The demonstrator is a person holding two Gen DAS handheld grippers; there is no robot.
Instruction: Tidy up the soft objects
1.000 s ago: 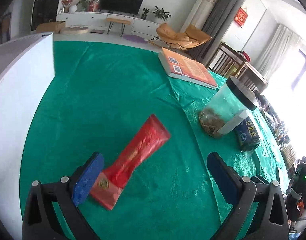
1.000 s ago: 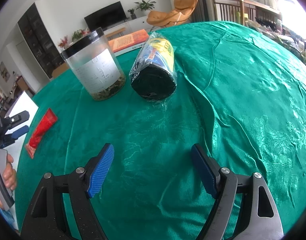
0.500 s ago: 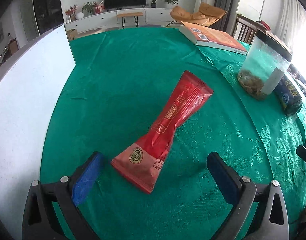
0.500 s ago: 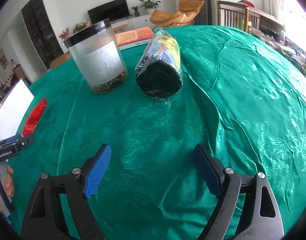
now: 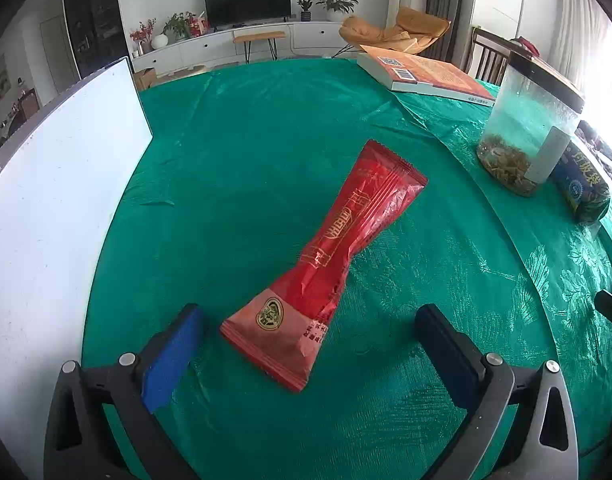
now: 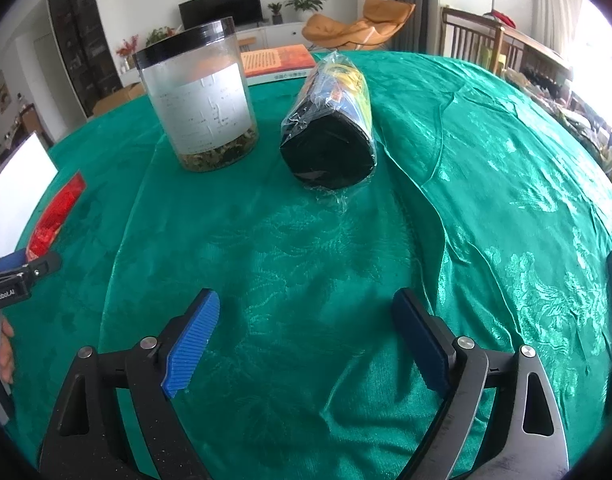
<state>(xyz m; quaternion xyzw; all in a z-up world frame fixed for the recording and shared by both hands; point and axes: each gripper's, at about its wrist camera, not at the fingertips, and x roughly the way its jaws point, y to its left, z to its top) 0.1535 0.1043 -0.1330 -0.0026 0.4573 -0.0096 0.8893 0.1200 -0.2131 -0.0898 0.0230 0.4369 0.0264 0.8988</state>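
Observation:
A long red snack packet [image 5: 338,256] lies flat on the green tablecloth [image 5: 245,160], its near end between the jaws of my left gripper [image 5: 306,340], which stands open and does not touch it. In the right wrist view the packet [image 6: 55,216] shows at the far left beside the left gripper [image 6: 21,268]. A dark roll wrapped in clear plastic [image 6: 334,128] lies on its side well ahead of my right gripper [image 6: 306,332]. Its jaws are opening with nothing between them. The roll [image 5: 584,186] shows at the right edge in the left wrist view.
A clear jar with a black lid [image 6: 199,104] holding dried bits stands left of the roll. An orange book [image 5: 422,74] lies at the far side. A white board [image 5: 45,208] covers the table's left part. A person's hand [image 6: 3,348] holds the left gripper.
The left gripper rolled and dropped lower, so the red packet now lies between its jaws instead of by its left finger. The right gripper's jaws spread wider and the view shifted slightly.

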